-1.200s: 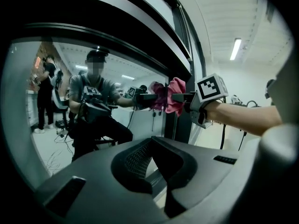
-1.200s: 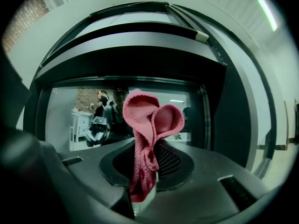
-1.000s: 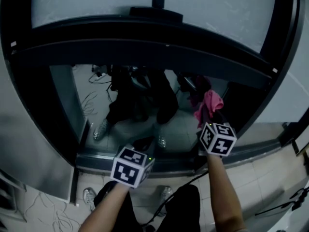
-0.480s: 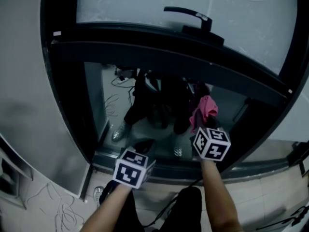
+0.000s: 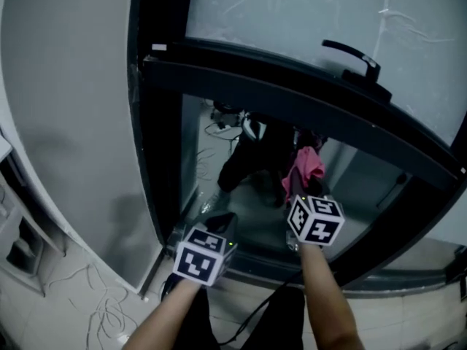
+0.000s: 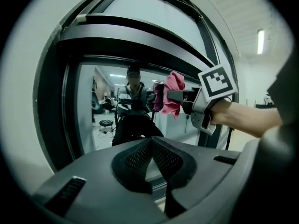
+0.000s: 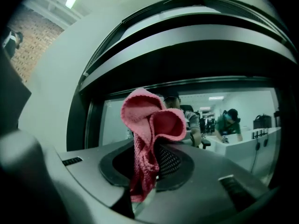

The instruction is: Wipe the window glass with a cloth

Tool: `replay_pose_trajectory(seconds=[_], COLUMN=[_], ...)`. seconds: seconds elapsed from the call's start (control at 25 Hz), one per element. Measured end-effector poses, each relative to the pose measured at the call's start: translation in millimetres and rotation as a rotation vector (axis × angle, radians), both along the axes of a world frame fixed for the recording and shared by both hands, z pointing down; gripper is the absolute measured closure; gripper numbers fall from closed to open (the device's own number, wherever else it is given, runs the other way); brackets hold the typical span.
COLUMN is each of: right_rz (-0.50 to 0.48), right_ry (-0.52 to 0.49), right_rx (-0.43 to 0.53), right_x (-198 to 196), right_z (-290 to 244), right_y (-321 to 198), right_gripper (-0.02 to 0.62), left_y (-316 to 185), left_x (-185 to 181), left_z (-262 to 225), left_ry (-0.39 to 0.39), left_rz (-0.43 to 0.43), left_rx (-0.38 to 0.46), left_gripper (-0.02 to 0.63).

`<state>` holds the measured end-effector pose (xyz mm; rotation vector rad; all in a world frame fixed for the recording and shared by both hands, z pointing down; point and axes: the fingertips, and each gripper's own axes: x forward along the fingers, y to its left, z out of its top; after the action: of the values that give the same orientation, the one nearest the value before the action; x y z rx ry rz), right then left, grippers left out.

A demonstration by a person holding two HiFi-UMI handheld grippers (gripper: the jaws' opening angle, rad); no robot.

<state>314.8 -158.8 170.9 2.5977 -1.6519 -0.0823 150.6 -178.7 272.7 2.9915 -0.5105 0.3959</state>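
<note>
Right hand-held gripper (image 7: 148, 174): jaws clamped on the pink cloth (image 7: 150, 125), which is pinched at its lower part between the two mesh pads.
Cloth against the right hand-held gripper: it rises out of the jaws and folds over past the tips into a loose bunch, with a short tail hanging below the pinch.
Cloth against the glass: it is at the lower window pane (image 5: 252, 210), right of the pane's middle. In the left gripper view the bunch meets its own darker reflection, so it looks to be touching the glass.
Left hand-held gripper (image 6: 152, 155): jaws closed, tips meeting, nothing between them. It points at the same pane, lower than the right one and to its left, and stands apart from the cloth.
Marker cubes: one on each hand-held gripper, black-and-white squares facing up in the head view.
Forearms: both are bare and reach up from the bottom edge of the head view.
Window frame (image 5: 292, 100): black, with a broad crossbar above the lower pane and a frosted upper pane (image 5: 277, 13) over that.
Handle (image 5: 355, 55): black lever on the frame, above and to the right of the cloth.
In the pane: seated and standing figures show — reflected or beyond it, I cannot tell.
Wall (image 5: 66, 122): plain grey, left of the frame.
Floor (image 5: 80, 308): pale tiles with thin cables lying loose.
</note>
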Motion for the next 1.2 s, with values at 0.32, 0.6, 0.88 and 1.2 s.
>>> replay_pose_trajectory(seconds=[0.32,0.6,0.88,1.2], right_rz=[-0.121,-0.22,-0.293,-0.391], right_ry=[-0.007,-0.003,0.005,0.03], right_rx=[-0.013,-0.029,-0.042,-0.059], right_x=[-59,-110,-153,-203], right_z=[2,1,2,4], right_y=[-72,-130,-182,-241], right_gripper=[0.532,0.532,0.532,0.534], left_y=[-49,-76,-100,-121], left_x=[-62,-108,-149,-186], left_z=[-7,-3,1,5], left_ry=[0.012,0.004,-0.005,0.002], left_rz=[-0.12,-0.202,-0.275,-0.334], left_rx=[0.004,-0.003,-0.012,-0.041], left_gripper=[0.6,0.6,0.6,0.6])
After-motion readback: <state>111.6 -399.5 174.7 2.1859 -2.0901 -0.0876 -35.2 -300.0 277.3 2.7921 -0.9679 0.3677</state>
